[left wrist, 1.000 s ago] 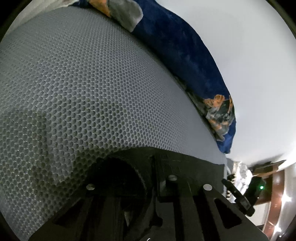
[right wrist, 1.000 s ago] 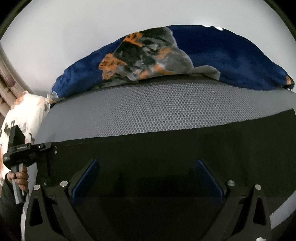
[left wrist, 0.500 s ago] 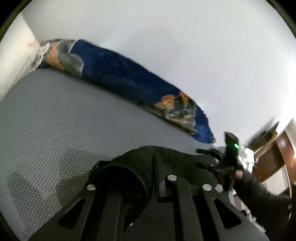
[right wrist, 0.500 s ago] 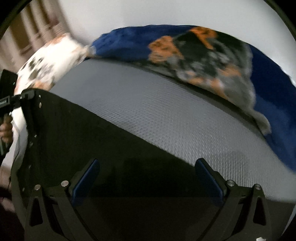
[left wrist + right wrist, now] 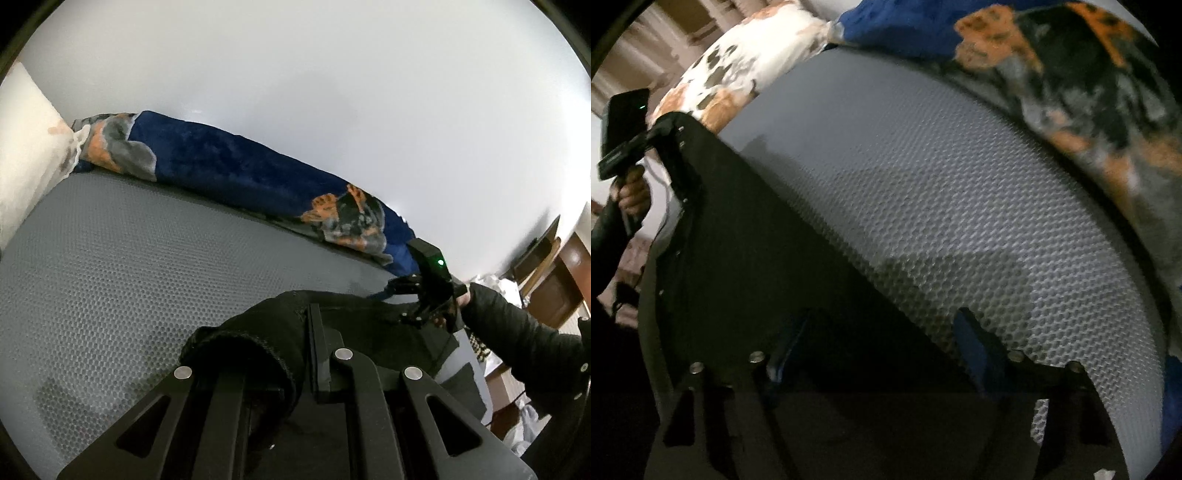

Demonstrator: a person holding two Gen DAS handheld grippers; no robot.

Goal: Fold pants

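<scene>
The black pants (image 5: pixel 280 332) lie on the grey honeycomb mattress (image 5: pixel 147 266). My left gripper (image 5: pixel 314 332) is shut on a bunched edge of the pants and holds it a little above the mattress. In the right wrist view the pants (image 5: pixel 768 258) spread dark across the lower left. My right gripper (image 5: pixel 882 354) has its blue-padded jaws apart over the cloth, with the pants' edge between them. The right gripper also shows in the left wrist view (image 5: pixel 428 299), and the left gripper in the right wrist view (image 5: pixel 668 147), each at an end of the pants.
A blue blanket with an orange and grey print (image 5: pixel 236 177) lies along the mattress's far edge against a white wall. A floral white pillow (image 5: pixel 738 70) sits at the mattress's end. Wooden furniture (image 5: pixel 554 280) stands beyond the bed at right.
Both grippers have lifted and tilted, so the views swing up from the mattress. The right gripper's jaws have narrowed around the pants' edge. The pants stay held by the left gripper.
</scene>
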